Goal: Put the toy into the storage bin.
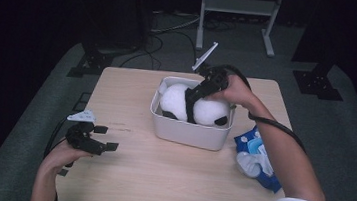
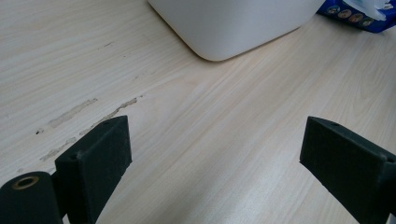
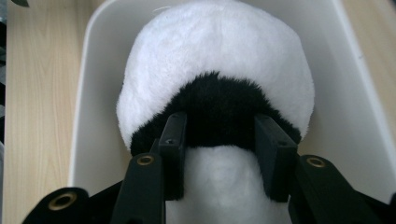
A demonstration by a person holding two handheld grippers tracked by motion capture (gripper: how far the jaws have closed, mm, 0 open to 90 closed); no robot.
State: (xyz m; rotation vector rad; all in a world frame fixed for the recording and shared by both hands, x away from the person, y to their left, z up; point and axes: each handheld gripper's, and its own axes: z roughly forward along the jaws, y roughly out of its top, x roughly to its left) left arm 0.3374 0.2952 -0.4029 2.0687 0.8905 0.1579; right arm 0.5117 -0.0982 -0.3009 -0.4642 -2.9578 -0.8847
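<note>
A black-and-white panda plush toy lies inside a white plastic bin near the middle of the table. My right gripper reaches down into the bin from its far right side. In the right gripper view its jaws press into the plush toy on both sides of the black fur band, so my right gripper is shut on it. The bin wall surrounds the toy. My left gripper rests low over the table's left part, open. Bare wood lies between the jaws of my left gripper.
A blue pack of wipes lies on the table right of the bin, under my right forearm. In the left gripper view the bin stands ahead and the blue pack beyond it. A metal stand rises behind the table.
</note>
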